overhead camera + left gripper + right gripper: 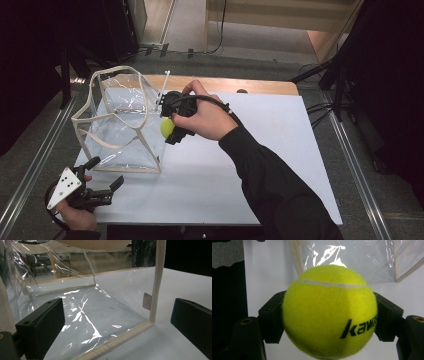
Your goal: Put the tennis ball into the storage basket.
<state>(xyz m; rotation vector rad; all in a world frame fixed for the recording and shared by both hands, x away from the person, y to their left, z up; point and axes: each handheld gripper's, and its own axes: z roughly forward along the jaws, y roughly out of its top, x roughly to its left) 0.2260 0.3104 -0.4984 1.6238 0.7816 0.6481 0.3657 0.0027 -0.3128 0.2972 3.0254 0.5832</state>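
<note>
We see a yellow tennis ball with a white line on it and black letters on its side. The right gripper is grasping the ball: one black jaw presses on each side of it. In the high view, the ball is up in the air, just beside the right side of a clear bag. The right gripper holds it there, and the person's right hand is wrapped around the gripper. A black sleeve covers the arm, which comes in from the near right.

The clear bag stands open on the left part of the white table. It has cream edges and cream straps. It looks shiny and crinkly.

The left gripper is at the near left corner of the table, close to the bag's near side. The left hand holds it. Its jaws are released and wide apart, with nothing between them. In the left gripper view, we look through those jaws at the bag, with its cream corner post on the right.
</note>
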